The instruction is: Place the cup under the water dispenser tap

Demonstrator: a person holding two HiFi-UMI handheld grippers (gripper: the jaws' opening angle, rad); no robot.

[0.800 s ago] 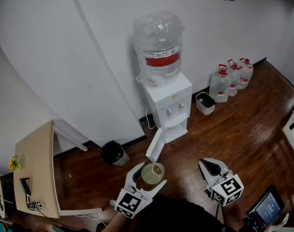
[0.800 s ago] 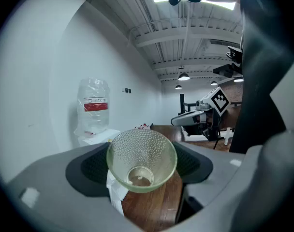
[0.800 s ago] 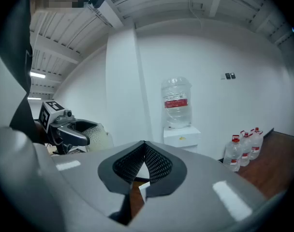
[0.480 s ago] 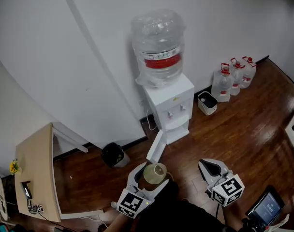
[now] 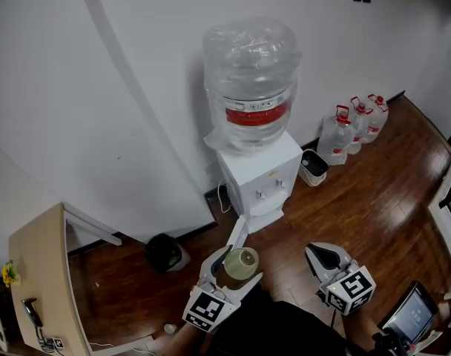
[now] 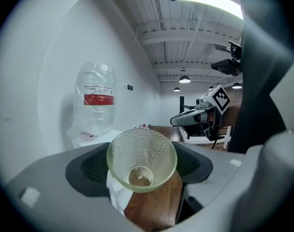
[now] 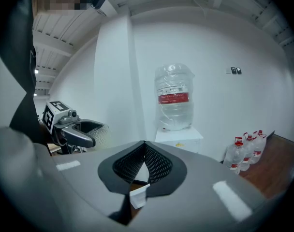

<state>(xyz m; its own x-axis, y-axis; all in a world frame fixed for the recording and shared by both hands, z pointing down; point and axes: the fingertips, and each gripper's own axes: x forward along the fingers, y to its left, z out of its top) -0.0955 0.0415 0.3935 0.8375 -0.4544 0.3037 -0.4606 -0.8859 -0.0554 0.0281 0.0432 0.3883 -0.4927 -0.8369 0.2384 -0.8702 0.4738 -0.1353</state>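
Left tool (image 5: pixel 231 268) — jaws clamped on the pebbled, greenish glass cup (image 6: pixel 141 159), which is held above the wooden floor (image 5: pixel 374 199), near but short of the water dispenser (image 5: pixel 259 175). Right tool (image 5: pixel 322 256) — jaws pressed together, nothing between them.

The left gripper (image 5: pixel 233 268) clasps a pale green cup (image 5: pixel 242 261) in its fingers, near the white water dispenser (image 5: pixel 261 178) — a large bottle (image 5: pixel 250 80) sits on top. The right gripper (image 5: pixel 320 254) hangs apart — over wooden floor (image 5: pixel 374 199).
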